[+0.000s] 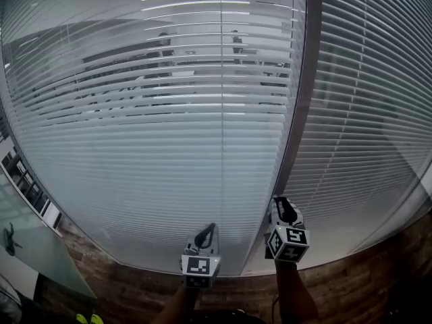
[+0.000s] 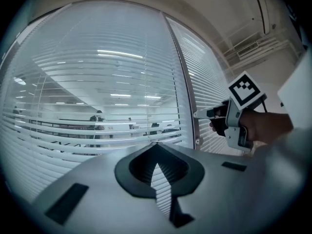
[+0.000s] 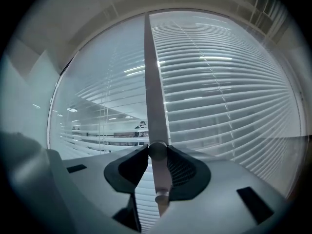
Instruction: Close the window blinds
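The big white slatted window blinds point(image 1: 148, 113) fill basically the whole view. The upper slats on the left pane are tilted enough that you can see an office with people point(image 2: 96, 117) through them, so I'd say it's not closed yet. The right pane looks closer to shut.

Between the panes runs a grey vertical frame post point(image 1: 302, 113). The control seems to be there, which I guess is why the right gripper point(image 1: 278, 202) is held level against it, its tongs pinching a small round grey knob point(image 3: 149, 150). Another little grey stub point(image 3: 161, 197) sits just below.

The left gripper point(image 1: 212, 228) hangs beside it, tongs pressed together and empty, out of the way. Nothing blocks the knob, and there's brown wood-look floor point(image 1: 378, 275) underneath.
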`<state>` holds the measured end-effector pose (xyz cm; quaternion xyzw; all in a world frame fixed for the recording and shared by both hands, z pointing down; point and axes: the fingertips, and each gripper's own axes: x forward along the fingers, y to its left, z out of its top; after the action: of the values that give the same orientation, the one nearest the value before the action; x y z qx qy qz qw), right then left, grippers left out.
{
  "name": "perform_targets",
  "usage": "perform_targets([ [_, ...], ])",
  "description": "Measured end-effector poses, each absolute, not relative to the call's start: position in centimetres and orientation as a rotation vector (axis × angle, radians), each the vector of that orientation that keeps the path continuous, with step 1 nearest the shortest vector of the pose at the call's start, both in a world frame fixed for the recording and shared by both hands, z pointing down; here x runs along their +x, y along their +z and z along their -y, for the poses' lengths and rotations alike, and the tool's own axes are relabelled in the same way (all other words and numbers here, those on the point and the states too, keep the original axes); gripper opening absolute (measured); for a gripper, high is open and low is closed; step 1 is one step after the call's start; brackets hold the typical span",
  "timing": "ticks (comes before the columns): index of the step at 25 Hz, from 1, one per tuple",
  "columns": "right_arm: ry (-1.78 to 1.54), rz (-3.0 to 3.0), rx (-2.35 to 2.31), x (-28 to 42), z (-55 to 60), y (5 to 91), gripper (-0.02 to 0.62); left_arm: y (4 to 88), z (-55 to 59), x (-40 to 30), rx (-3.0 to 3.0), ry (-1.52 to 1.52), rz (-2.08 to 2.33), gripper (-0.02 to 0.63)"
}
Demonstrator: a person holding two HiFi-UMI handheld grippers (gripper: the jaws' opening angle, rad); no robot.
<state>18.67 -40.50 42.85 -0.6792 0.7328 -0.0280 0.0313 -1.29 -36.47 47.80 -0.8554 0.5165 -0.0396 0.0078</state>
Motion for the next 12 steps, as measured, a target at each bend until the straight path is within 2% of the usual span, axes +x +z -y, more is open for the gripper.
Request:
perform_targets([
  [12, 0.063, -2.345, -2.116, 18.47, 40.45, 42.70, 0.123, 48.22, 36.60, -1.20, -2.678, -0.140, -1.605, 0.000],
])
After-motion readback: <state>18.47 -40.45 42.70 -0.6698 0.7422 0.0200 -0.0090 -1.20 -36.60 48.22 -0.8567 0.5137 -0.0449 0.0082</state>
